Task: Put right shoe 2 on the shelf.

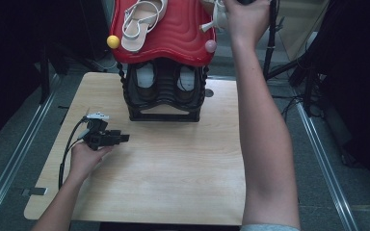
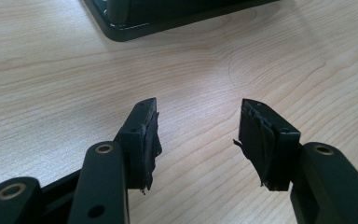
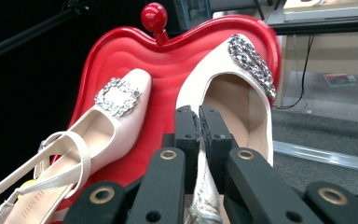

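A cream slingback shoe with a rhinestone buckle hangs over the right side of the red top shelf, its toe pointing away. My right gripper is shut on the rim of this shoe near its heel. In the high view the person's right hand is raised at the shelf's right corner, with part of the held shoe beside it. The matching shoe lies on the shelf's left half. My left gripper rests low over the wooden table, open, with nothing between its fingers.
The red shelf tops a black rack at the table's far edge, with two more shoes on a lower tier. Ball knobs stick out of the shelf: yellow, pink, red. The rack's base lies just ahead of the left gripper.
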`<state>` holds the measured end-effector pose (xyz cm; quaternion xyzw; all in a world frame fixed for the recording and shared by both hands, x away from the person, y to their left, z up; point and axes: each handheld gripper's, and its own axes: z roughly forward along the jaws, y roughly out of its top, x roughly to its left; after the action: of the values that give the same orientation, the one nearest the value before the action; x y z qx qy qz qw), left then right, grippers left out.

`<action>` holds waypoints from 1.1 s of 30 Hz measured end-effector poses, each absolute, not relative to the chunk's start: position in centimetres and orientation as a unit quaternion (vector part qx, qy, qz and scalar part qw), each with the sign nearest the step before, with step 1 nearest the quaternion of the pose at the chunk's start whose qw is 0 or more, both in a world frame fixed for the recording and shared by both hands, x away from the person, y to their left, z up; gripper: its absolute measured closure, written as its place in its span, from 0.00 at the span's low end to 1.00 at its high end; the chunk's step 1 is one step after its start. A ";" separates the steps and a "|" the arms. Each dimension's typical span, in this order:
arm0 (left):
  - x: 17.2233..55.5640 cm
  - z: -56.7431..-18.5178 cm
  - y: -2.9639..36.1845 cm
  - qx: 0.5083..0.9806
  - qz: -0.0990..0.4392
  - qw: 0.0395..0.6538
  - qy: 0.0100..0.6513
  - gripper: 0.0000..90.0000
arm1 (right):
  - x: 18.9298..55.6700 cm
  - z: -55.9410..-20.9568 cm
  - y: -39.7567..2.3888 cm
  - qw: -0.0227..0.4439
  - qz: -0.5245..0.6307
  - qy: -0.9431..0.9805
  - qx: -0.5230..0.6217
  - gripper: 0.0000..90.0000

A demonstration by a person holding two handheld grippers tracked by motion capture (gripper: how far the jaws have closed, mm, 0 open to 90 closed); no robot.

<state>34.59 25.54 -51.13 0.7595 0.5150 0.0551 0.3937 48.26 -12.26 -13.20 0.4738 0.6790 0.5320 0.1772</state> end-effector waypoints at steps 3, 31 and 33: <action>34.6 -51.1 25.6 0.758 0.056 0.394 0.516 0.53 | 48.5 -13.8 -11.6 0.177 0.536 0.676 0.473 0.98; 34.5 -51.1 25.4 0.761 0.057 0.393 0.513 0.53 | 48.9 -18.0 -7.9 0.142 0.545 0.684 0.463 0.98; 34.5 -51.1 25.5 0.760 0.057 0.394 0.513 0.53 | 49.0 -18.3 -7.7 0.141 0.545 0.684 0.464 0.98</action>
<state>34.54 25.46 -51.11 0.7605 0.5129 0.0571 0.3941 49.03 -7.74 -18.28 0.4639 0.6839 0.5452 0.1409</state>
